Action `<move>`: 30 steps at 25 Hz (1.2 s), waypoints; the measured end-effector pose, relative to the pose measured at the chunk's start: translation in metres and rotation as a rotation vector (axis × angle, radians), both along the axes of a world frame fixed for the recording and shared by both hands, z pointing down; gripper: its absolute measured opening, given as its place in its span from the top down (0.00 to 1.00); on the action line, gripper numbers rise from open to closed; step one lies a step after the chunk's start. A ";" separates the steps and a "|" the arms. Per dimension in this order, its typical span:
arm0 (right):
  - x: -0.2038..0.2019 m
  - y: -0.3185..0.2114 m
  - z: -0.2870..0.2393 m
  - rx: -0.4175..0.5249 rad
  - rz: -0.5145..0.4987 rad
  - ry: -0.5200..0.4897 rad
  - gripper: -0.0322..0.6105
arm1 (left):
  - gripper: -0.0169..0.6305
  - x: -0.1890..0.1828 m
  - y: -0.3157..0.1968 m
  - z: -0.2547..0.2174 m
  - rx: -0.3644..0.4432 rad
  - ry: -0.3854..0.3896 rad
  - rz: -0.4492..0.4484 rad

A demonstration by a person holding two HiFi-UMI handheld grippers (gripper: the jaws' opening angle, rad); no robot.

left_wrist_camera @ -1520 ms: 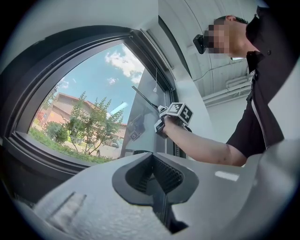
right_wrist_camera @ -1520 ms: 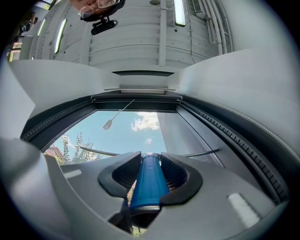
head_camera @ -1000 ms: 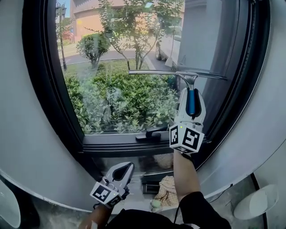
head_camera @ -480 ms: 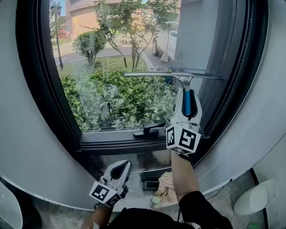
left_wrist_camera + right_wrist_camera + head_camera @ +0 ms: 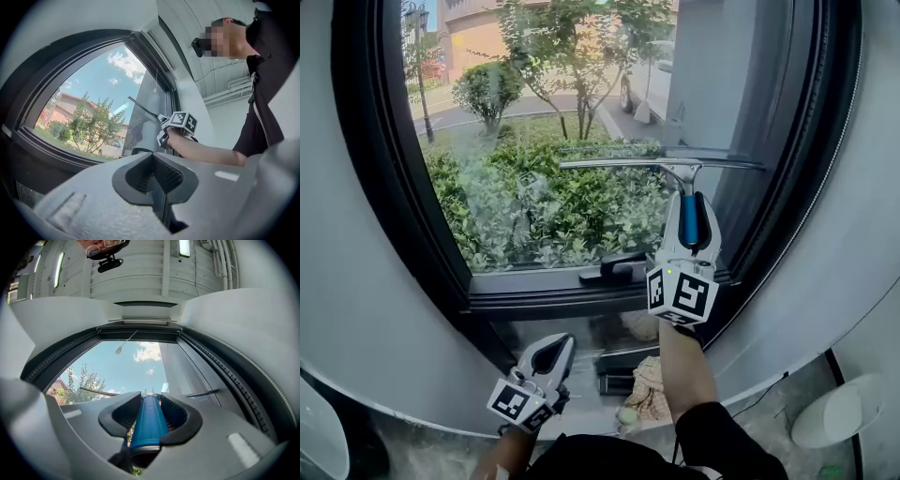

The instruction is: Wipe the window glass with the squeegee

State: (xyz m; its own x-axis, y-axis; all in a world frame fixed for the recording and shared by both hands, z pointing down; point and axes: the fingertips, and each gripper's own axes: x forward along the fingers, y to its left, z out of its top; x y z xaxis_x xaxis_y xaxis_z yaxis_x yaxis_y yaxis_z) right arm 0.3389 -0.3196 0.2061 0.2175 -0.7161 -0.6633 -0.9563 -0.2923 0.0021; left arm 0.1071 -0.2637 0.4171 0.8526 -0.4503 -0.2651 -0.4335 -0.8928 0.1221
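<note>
One squeegee (image 5: pixel 628 163), its blue handle clamped in the right tongs (image 5: pixel 691 204), is held with its blade level at the window glass (image 5: pixel 525 122), across the pane's right half. The left tongs (image 5: pixel 554 352), second of the two, hang below the sill, pressed together on nothing. One black latch handle (image 5: pixel 617 270) sits on the bottom frame.

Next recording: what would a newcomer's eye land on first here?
The squeegee, blue handle clamped in the right gripper, is held level across the window glass, right of centre. Green shrubs fill the view outside. Below the sill, the left gripper hangs shut and empty.
</note>
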 end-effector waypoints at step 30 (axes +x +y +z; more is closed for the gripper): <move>-0.002 0.002 0.045 -0.068 0.003 -0.040 0.74 | 0.97 -0.004 -0.003 0.011 -0.065 0.008 -0.022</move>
State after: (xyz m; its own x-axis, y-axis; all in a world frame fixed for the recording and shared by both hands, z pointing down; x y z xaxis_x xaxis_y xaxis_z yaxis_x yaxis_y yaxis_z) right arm 0.3374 -0.3175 0.2506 0.2450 -0.7584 -0.6040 -0.9552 -0.2955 -0.0164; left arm 0.1028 -0.2665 0.4283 0.8403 -0.4853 -0.2415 -0.4515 -0.8732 0.1837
